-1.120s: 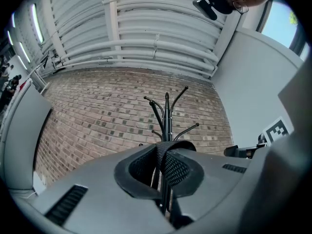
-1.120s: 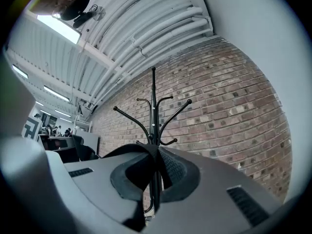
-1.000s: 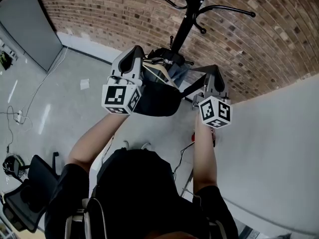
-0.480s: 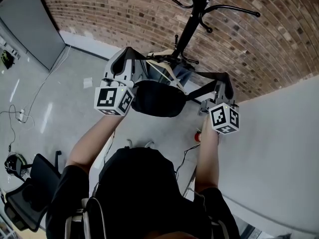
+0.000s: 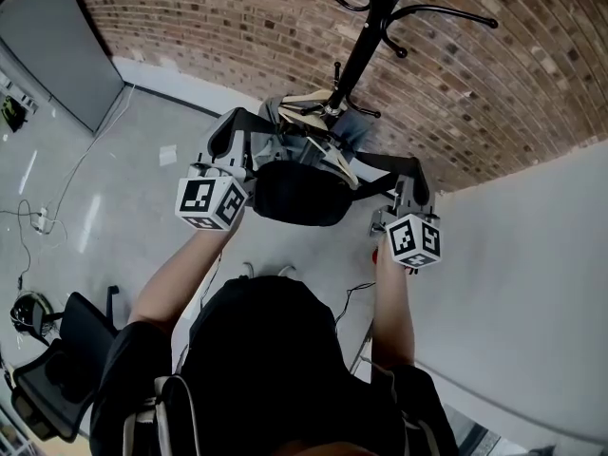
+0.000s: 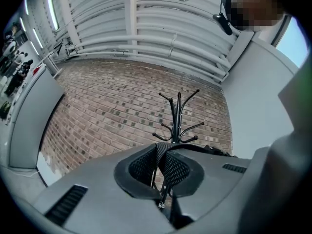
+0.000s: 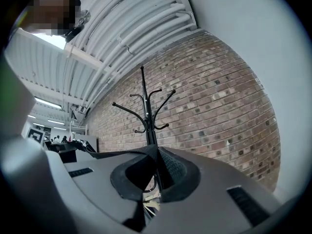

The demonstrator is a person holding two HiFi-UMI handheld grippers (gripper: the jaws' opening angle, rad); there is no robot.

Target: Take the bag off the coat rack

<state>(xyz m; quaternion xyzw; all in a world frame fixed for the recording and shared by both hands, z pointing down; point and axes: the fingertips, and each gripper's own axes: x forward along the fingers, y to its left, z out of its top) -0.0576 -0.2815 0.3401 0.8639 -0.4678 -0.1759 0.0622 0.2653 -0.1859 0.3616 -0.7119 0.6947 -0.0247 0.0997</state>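
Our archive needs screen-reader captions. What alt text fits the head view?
Seen from above, a person holds a black bag by its strap, clamped in the left gripper and right gripper, before a coat rack and brick wall.

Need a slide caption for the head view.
Left gripper and right gripper each clamp the strap of a black bag in front of the coat rack.

A brick wall (image 5: 190,17) meets a glossy grey floor (image 5: 104,169). A black office chair (image 5: 52,373) stands lower left; a white wall (image 5: 532,283) runs right.
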